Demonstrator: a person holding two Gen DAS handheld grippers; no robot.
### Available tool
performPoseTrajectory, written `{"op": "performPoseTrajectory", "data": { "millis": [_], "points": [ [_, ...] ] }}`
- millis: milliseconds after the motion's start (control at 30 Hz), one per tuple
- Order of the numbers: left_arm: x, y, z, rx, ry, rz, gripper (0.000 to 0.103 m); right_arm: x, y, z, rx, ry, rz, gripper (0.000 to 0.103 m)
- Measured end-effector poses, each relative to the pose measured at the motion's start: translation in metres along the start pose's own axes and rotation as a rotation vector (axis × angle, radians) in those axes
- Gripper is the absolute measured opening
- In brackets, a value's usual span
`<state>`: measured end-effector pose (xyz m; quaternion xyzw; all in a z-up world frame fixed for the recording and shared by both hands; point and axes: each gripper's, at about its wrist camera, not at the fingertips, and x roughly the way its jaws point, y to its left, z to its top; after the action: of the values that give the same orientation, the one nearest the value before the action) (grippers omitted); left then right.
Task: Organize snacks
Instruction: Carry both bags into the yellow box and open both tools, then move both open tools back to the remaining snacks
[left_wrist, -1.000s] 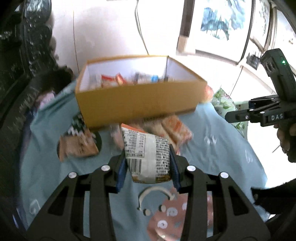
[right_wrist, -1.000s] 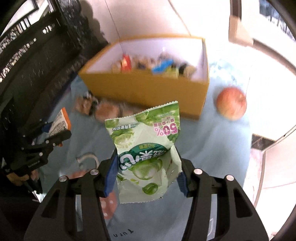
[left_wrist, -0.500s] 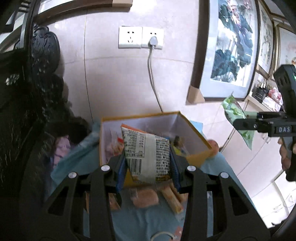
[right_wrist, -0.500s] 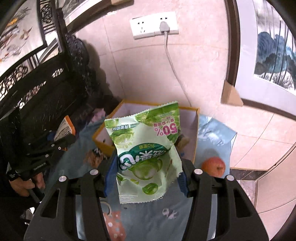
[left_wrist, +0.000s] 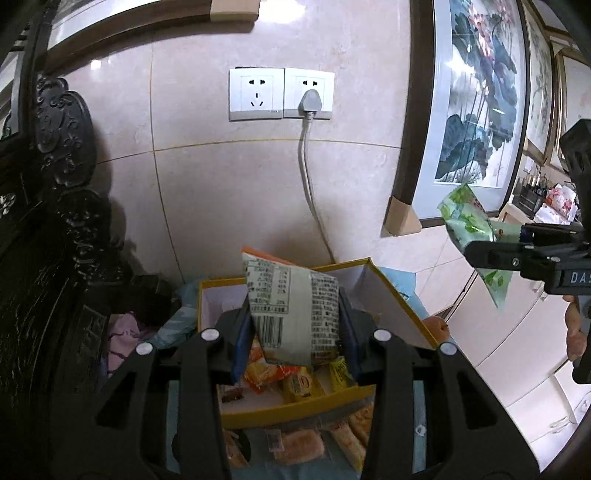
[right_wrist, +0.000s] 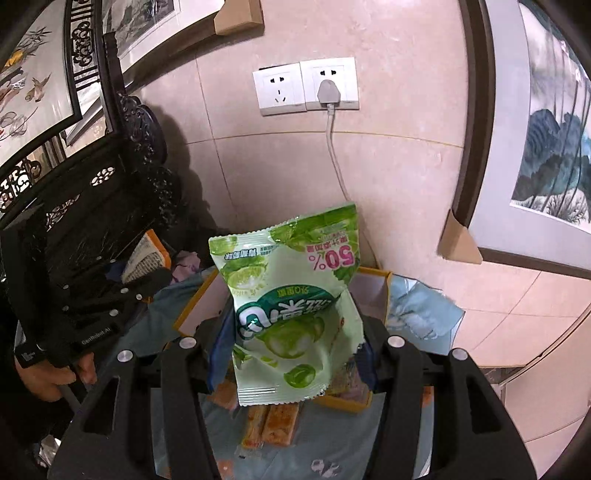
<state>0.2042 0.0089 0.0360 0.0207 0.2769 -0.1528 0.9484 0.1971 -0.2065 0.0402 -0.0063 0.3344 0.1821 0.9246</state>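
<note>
Carved screen (left_wrist: 55, 229): dark, glossy wood with raised scrollwork is seen at the far left, against the wall.
Left gripper (left_wrist: 293, 325): matte black plastic arms with round silver screws are seen; its blue-padded fingers are clamped on the sides of the white packet.
White packet (left_wrist: 291, 310): a crinkled, pillow-shaped foil pouch is held upright above the box, its printed table and barcode turned to the camera, with an orange edge at the top.
Box (left_wrist: 391, 302): a rectangular open-topped carton, yellow outside and white inside, is set on the cloth below both grippers; small glossy wrapped snacks lie in it.
Cloth (right_wrist: 424, 314): soft, wrinkled blue-grey fabric is spread under the box; a few flat orange-brown wrapped bars (left_wrist: 299, 445) lie on it in front of the box.
Sockets (left_wrist: 280, 94): two smooth white square plates are fixed to polished beige tile; a grey plug with a round cable is seated in the right one.
Right gripper (right_wrist: 291, 354): its blue-padded fingers are closed on the green bag.
Green bag (right_wrist: 291, 302): a shiny, creased pouch with serrated ends and lime pictures is held upright over the box.
Framed paintings (left_wrist: 476, 96): flat ink prints in dark frames with cardboard corner guards are seen at the right.
</note>
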Motion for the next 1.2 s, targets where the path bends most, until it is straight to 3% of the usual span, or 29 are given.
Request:
{"op": "performPoseTrajectory", "data": {
  "millis": [233,267,300,333,433,1200],
  "points": [
    [0.039,0.007,0.005,0.007,0.027,0.028,0.043,0.031,-0.002,0.009,-0.006,0.015,-0.028,0.059],
    [0.048,0.008,0.005,0.014,0.031,0.044,0.054,0.04,-0.001,0.012,-0.017,0.012,-0.042,0.061],
    [0.056,0.009,0.005,0.02,0.041,0.06,0.089,0.048,0.0,0.013,-0.03,0.02,-0.068,0.073],
    [0.067,0.011,0.003,0.018,0.066,0.087,0.1,0.056,0.001,0.014,-0.04,0.028,-0.104,0.08],
    [0.088,0.016,-0.008,0.009,0.126,0.127,0.101,0.073,0.003,0.011,-0.065,0.053,-0.159,0.088],
    [0.044,0.027,-0.1,-0.043,0.199,0.109,0.101,0.053,0.041,-0.038,-0.176,0.075,-0.185,0.088]
  ]
}}
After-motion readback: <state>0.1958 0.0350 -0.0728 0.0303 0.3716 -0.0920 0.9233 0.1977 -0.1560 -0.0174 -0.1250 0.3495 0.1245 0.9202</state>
